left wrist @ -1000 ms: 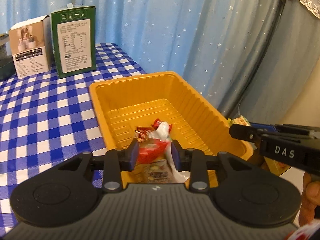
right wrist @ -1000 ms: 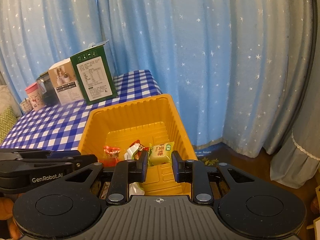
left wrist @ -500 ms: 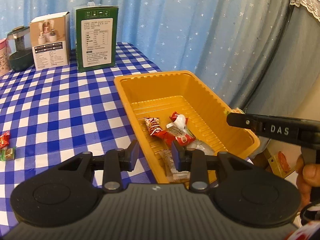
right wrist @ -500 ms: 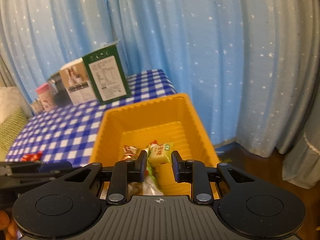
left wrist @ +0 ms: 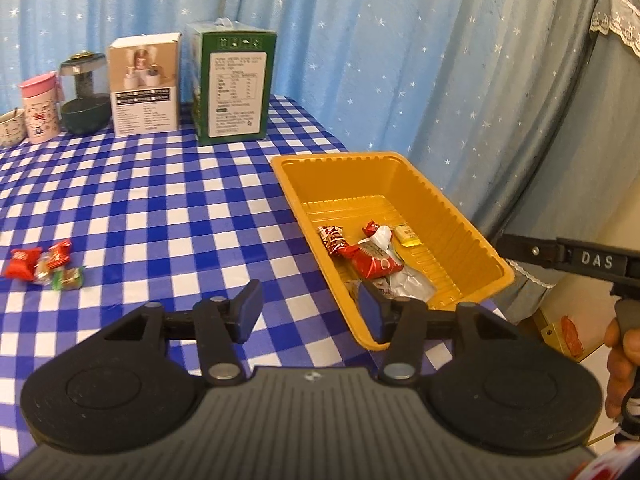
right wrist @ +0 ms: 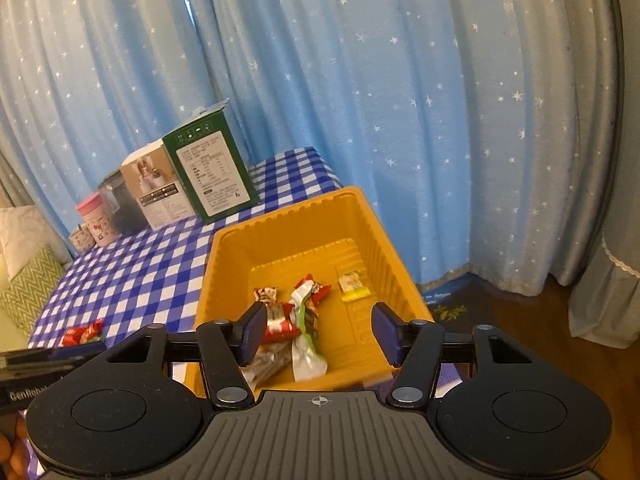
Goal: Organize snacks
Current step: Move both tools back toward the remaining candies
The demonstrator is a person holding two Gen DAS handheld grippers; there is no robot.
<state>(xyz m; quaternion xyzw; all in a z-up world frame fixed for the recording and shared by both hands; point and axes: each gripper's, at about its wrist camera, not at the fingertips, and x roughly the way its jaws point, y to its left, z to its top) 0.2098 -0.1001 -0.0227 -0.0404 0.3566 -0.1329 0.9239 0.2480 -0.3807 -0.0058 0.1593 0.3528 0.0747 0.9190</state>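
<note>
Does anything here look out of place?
A few wrapped candies lie loose on the checkered tablecloth, apart from the snacks in the yellow tray. The tray's near corner overhangs the table edge.

Orange tray, blue-white checked tablecloth, star-speckled blue curtain

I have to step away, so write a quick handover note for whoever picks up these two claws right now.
Left claw: open, empty, jaws just opened, beside the yellow tray.
Right claw: open, empty, jaws just opened, over the tray.
Done: several snacks lie in the tray, including a red packet and a small yellow packet.
Left: a small cluster of candies sits on the checked tablecloth, left of the tray. Move them in.
</note>
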